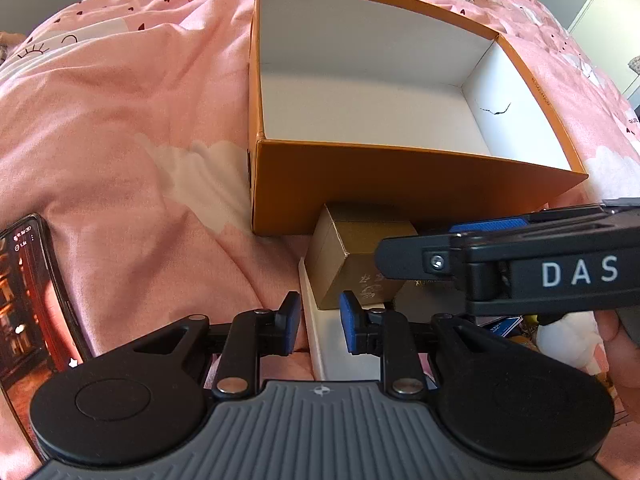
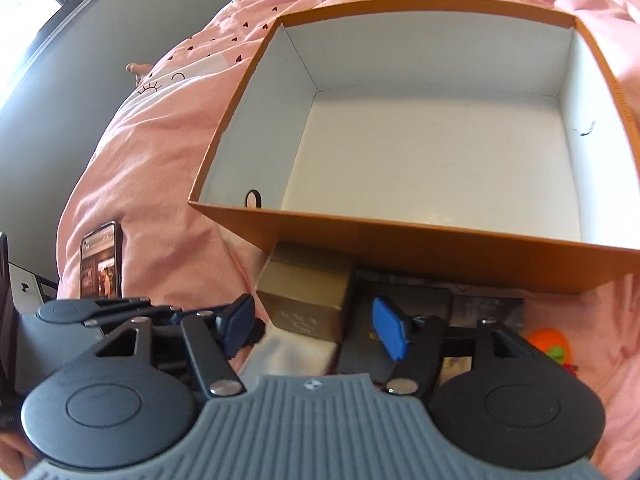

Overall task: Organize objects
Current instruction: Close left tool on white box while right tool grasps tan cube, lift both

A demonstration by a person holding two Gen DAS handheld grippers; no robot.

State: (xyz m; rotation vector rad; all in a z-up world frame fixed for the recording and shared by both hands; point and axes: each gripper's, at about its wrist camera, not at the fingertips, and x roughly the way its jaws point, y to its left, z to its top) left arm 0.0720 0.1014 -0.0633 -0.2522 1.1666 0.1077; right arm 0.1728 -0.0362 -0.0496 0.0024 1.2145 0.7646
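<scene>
An orange cardboard box (image 1: 400,188) with a white, empty inside stands on the pink bed; it also shows in the right wrist view (image 2: 440,252). A small gold box (image 1: 352,256) sits just in front of it on a white flat box (image 1: 340,348). My left gripper (image 1: 320,320) is open, its fingers above the white box's left edge, holding nothing. My right gripper (image 2: 320,320) is open, hovering over the gold box (image 2: 308,292) and a black box (image 2: 384,320). The right gripper's body crosses the left wrist view (image 1: 520,264).
A lit phone (image 1: 32,300) lies on the bedspread at the left, also in the right wrist view (image 2: 100,264). An orange toy (image 2: 552,344) and a white soft item (image 1: 568,340) lie at the right. Pink bedding (image 1: 120,120) surrounds everything.
</scene>
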